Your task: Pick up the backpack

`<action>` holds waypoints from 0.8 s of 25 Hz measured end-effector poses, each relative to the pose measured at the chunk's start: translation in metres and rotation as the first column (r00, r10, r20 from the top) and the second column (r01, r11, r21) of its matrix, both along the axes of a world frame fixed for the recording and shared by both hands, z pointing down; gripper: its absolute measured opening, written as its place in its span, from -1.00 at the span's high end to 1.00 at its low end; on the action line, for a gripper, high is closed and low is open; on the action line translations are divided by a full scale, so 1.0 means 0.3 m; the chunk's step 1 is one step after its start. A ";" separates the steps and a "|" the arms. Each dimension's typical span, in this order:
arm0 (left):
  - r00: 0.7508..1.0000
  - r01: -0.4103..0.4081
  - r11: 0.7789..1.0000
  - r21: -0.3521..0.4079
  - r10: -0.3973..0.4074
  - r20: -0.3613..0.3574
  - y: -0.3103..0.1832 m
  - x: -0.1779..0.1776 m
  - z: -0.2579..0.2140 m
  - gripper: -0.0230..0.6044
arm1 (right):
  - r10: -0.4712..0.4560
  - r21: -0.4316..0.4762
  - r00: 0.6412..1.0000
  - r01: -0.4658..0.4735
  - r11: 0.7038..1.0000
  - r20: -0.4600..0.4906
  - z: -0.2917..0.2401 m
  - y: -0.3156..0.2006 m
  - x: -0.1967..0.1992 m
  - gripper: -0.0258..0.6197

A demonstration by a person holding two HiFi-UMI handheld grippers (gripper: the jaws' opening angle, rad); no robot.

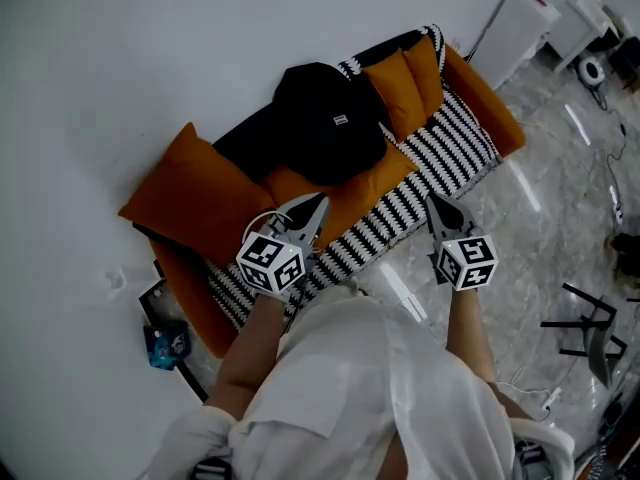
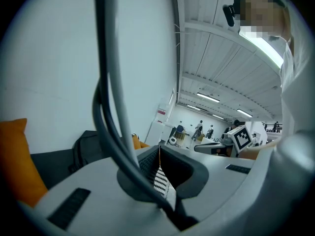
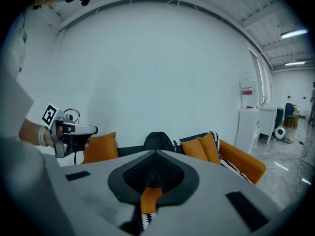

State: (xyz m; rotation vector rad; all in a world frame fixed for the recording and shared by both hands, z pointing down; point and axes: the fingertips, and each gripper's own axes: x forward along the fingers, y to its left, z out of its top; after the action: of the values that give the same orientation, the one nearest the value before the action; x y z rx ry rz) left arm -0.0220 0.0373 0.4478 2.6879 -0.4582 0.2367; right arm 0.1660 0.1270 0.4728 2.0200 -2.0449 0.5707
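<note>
Two grippers hover over the front edge of the sofa [image 1: 490, 108]. At the left, the left gripper [image 1: 318, 200] has its jaws fully closed on nothing and points toward the black backpack [image 1: 325, 123], which sits apart from it on the seat against the backrest, between a large orange cushion [image 1: 190, 203] at the left and two smaller ones at the right. Further right, the right gripper [image 1: 436, 201], its jaws likewise closed and empty, is above the striped blanket [image 1: 445, 158].

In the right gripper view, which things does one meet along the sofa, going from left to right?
Left claw → orange cushion → black backpack → two orange cushions → orange armrest
</note>
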 end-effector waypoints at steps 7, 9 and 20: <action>0.998 0.053 0.999 0.008 -0.053 -0.017 -0.193 -0.051 -0.003 0.85 | -0.047 0.003 0.999 0.047 0.999 -0.027 -0.023 -0.211 -0.021 0.86; 0.997 0.071 0.997 0.008 -0.071 -0.023 -0.241 -0.075 -0.003 0.85 | -0.064 0.001 0.997 0.064 0.998 -0.036 -0.028 -0.265 -0.036 0.86; 0.982 0.176 0.984 -0.022 -0.177 -0.059 -0.384 -0.130 0.030 0.85 | -0.219 -0.057 0.973 0.216 0.975 -0.067 0.009 -0.495 -0.109 0.86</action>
State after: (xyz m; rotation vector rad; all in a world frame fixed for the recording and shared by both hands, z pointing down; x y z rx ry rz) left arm -0.0610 -0.0779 0.4569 2.6106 -0.6692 0.1074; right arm 0.1331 -0.0215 0.4756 1.7327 -2.1485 0.4917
